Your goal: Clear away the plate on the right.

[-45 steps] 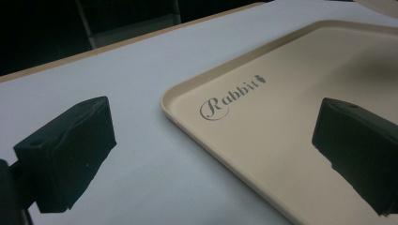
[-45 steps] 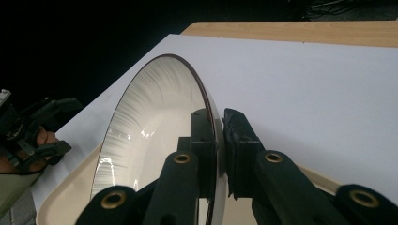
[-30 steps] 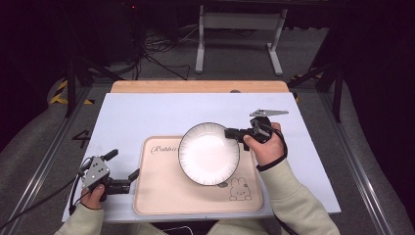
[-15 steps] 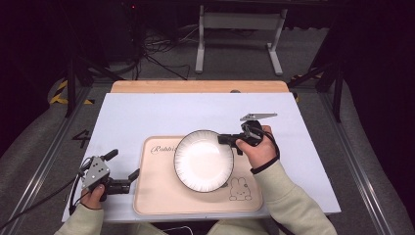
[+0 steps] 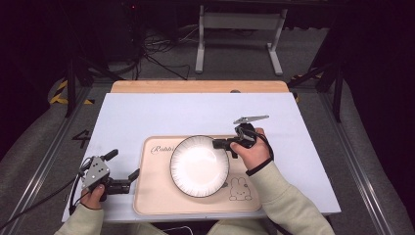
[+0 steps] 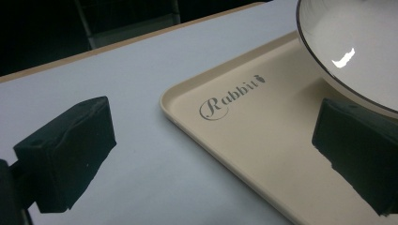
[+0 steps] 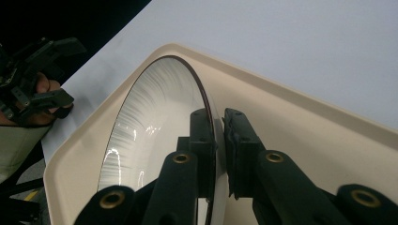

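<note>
The right gripper [image 5: 221, 143] was clamped on the right rim of the white plate [image 5: 199, 166], over the beige tray [image 5: 156, 196] near the table's front edge. The left gripper [image 5: 133, 179] stood wide open and empty at the tray's left edge.

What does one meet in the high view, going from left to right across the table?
The black left gripper with open jaws → the left edge of the beige rectangular tray → the white round plate with a dark rim → the black right gripper, shut on the plate's rim.
</note>
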Tool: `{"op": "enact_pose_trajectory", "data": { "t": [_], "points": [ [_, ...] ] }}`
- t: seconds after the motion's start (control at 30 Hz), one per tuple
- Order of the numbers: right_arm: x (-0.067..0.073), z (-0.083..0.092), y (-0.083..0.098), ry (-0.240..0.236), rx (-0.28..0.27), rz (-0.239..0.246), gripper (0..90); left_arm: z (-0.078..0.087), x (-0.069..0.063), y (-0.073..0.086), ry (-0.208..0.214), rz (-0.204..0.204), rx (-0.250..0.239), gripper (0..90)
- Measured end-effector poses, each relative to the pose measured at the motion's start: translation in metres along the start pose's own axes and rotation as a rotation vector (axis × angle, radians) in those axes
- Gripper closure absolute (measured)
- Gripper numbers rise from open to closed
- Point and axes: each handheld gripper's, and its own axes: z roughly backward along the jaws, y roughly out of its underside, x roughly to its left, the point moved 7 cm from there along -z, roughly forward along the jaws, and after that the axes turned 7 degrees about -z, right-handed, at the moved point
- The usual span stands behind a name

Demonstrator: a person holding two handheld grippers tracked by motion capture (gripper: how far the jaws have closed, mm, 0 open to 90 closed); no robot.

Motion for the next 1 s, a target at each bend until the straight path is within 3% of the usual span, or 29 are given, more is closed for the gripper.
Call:
{"op": "enact_pose_trajectory", "data": {
  "t": [0.73, 1.0],
  "points": [
    [-0.021, -0.015, 0.006, -0.007, 0.036, -0.024, 84.0, 0.000, 0.000, 0.000, -0.001, 0.006, 0.003, 0.3],
    [-0.029, -0.019, 0.009, -0.013, 0.048, -0.060, 84.0, 0.000, 0.000, 0.000, 0.000, 0.006, 0.005, 0.3]
  ]
}}
